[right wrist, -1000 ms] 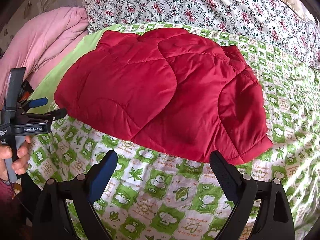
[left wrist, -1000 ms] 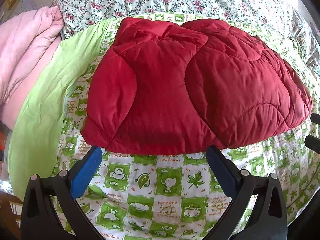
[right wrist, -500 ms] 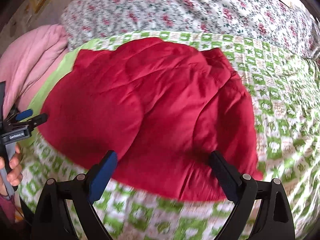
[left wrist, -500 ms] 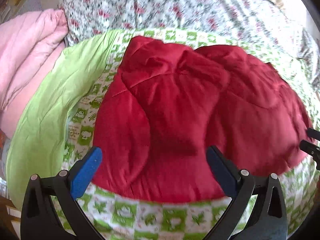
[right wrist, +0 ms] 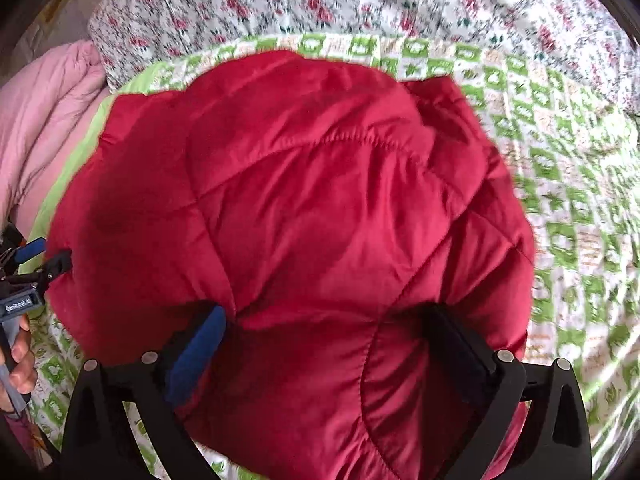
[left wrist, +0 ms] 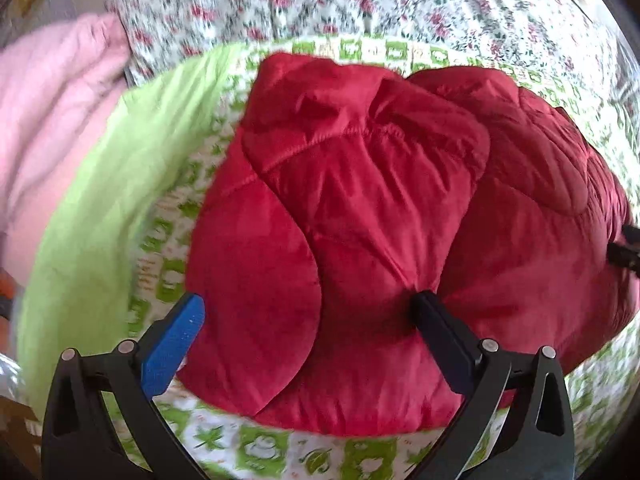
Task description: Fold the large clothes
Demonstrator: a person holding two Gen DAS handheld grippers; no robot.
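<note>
Red quilted jacket [left wrist: 360, 220], puffy, creased between both wide-spread hand-held grippers [left wrist: 306, 312] [right wrist: 328, 320].

The left gripper [left wrist: 308, 320] stands wide open over the near edge of the red quilted jacket [left wrist: 380, 220], its right finger pressing into the padding. The jacket lies folded on a green-and-white patterned sheet [left wrist: 280, 452] (a pink quilt [left wrist: 48, 120] bunched at the left). The right gripper [left wrist: 628, 248] pokes in at the jacket's far right side.

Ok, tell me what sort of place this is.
Most likely a bedroom: the red quilted jacket lies on a bed spread with a green checked quilt, a floral bedcover behind it and a pink duvet bundled alongside.
</note>
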